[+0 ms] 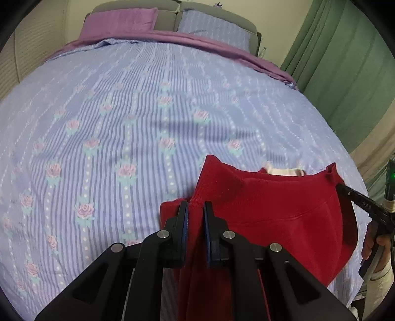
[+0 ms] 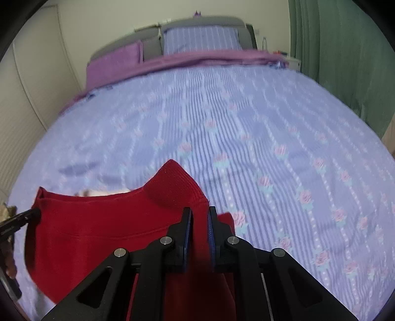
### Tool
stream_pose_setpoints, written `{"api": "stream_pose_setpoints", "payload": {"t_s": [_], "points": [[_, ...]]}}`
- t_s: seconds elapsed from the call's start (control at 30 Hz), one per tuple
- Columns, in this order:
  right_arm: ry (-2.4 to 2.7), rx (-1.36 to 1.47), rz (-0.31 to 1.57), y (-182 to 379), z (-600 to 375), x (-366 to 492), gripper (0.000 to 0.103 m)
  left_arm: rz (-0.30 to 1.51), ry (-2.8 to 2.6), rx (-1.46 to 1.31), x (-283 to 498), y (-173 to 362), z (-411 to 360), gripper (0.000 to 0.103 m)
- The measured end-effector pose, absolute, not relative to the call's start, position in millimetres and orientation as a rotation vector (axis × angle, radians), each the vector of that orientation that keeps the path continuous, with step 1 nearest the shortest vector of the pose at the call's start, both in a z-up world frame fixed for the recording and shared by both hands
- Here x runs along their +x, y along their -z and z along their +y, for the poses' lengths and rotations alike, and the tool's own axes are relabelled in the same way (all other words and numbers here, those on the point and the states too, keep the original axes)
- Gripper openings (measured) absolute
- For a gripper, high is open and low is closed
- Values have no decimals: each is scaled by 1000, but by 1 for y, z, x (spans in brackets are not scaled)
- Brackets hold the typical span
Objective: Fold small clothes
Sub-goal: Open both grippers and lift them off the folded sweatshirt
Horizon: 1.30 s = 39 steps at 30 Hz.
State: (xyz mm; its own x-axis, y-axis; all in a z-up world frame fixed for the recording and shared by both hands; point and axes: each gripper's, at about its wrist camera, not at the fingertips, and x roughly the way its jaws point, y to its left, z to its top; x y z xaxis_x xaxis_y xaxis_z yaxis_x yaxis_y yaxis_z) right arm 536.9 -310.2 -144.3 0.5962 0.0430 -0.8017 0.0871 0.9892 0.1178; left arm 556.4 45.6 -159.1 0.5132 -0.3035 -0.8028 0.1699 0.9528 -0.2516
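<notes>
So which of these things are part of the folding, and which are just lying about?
Part of the job:
red garment
left hand-held gripper, shut on it
right hand-held gripper, shut on it
bedspread, the work surface

Just lying about:
purple pillow
striped pillow
green curtain

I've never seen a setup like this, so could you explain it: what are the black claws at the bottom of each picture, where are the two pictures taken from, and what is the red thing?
There is no robot here. A person holds a hand tool with two jaws in each hand, and each tool carries a wide-angle camera looking along its jaws. One picture comes from the left gripper, the other from the right gripper. Both are shut on a red garment, each pinching an upper corner, so it hangs stretched between them over a bed with a blue flowered cover. Each camera also sees the other tool at the far corner. Something small and white shows just behind the garment's top edge; I cannot tell what it is.
</notes>
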Motion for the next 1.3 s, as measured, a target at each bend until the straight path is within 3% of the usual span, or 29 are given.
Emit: {"api": "stream_pose_setpoints", "payload": {"t_s": [0.17,0.23,0.27,0.3,0.33,0.43,0.8,0.93,1.3], "points": [[61,155,955,159,-309,538,12,1008,281,-176,559,168,48,17],[71,141,947,157,-306,537,16,1012,283,-177,557,164,48,25],[81,122,944,153,-303,535,22,1013,269,-168,557,160,48,32],[103,105,943,150,-301,532,37,1007,239,-145,555,154,47,52],[125,92,927,143,-299,527,56,972,190,-120,548,142,49,62],[125,91,824,118,-292,503,71,886,141,-71,525,114,55,69],[-10,-2,693,51,-238,408,77,825,123,-148,405,75,84,88],[-64,22,686,56,-222,377,80,834,137,-271,373,92,90,94],[-87,3,662,85,-194,341,80,913,241,-519,365,165,57,94]]}}
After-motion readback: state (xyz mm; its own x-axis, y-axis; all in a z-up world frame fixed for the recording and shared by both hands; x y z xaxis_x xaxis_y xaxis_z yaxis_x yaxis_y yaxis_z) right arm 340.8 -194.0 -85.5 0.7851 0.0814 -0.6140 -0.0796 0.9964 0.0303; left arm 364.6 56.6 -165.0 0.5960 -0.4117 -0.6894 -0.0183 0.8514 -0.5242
